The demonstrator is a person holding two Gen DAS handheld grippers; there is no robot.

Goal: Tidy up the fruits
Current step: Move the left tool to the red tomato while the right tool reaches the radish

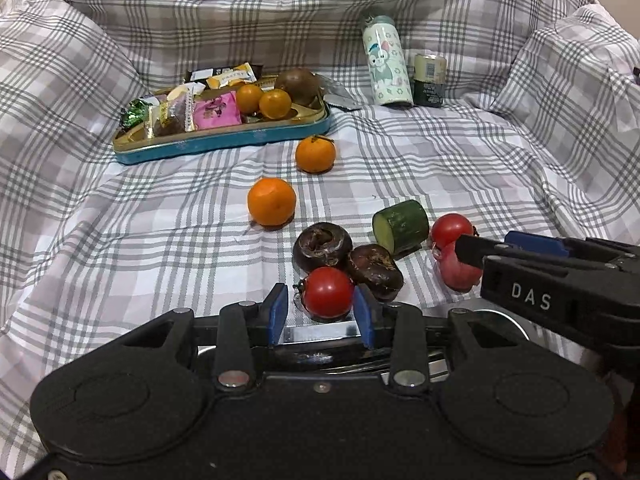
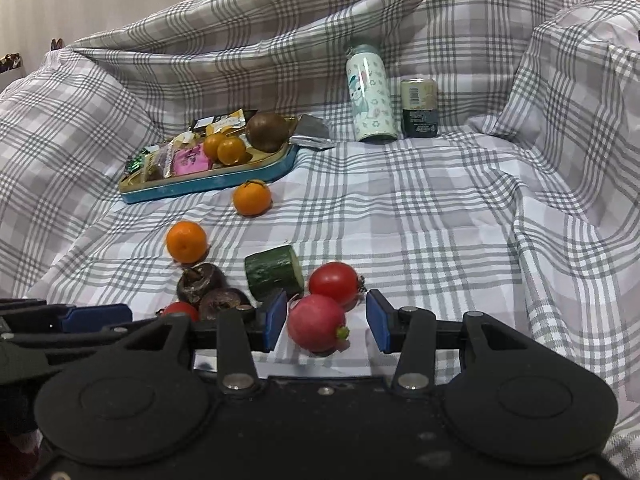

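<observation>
1. The left gripper (image 1: pixel 322 312) is straddling a cherry tomato (image 1: pixel 328 291); its blue pads are sitting just beside the skin, contact unclear.
2. The right gripper (image 2: pixel 326 322) is bracketing a pink radish (image 2: pixel 318 328), jaws apart with a gap on one side.
3. Both fruits are lying on the checked cloth (image 1: pixel 440 152), well in front of the blue tin (image 1: pixel 224 140), which is holding small oranges.
4. Judging by this, grasping is underway; next both need clamping, then carrying to the tin.
</observation>
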